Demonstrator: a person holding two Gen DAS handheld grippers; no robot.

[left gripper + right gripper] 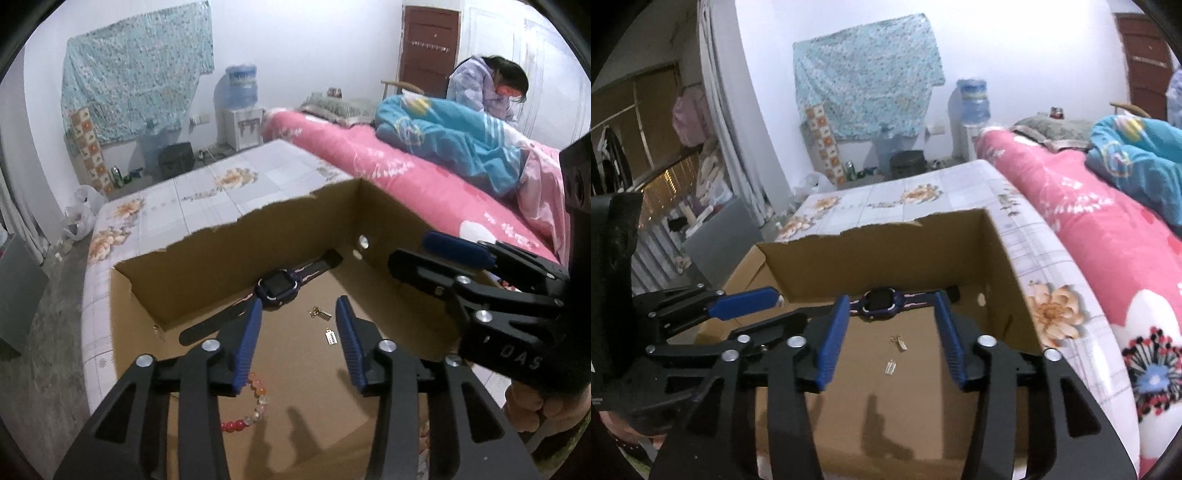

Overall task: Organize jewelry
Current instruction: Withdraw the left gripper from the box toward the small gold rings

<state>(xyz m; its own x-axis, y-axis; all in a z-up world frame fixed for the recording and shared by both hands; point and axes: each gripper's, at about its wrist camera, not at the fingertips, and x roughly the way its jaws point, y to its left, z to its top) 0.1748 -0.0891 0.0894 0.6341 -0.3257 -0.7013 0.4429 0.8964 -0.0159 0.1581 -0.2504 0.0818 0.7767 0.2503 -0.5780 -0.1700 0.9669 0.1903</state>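
Both grippers hovering over the cardboard box, jaws wide, nothing held.

I'm lining the left gripper over the gold earring mid-floor, right gripper waiting; closing slowly, flat to cardboard.

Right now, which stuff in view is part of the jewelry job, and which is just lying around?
Job:
cardboard box
watch
bead bracelet
gold earring
silver earring

Just there:
pink quilt
blue blanket
water dispenser

"What sort of place am I steering in?"

"A home bedroom, I'd say: I see a bed under a pink floral quilt, a water dispenser by the wall, and clothes hanging at the left."
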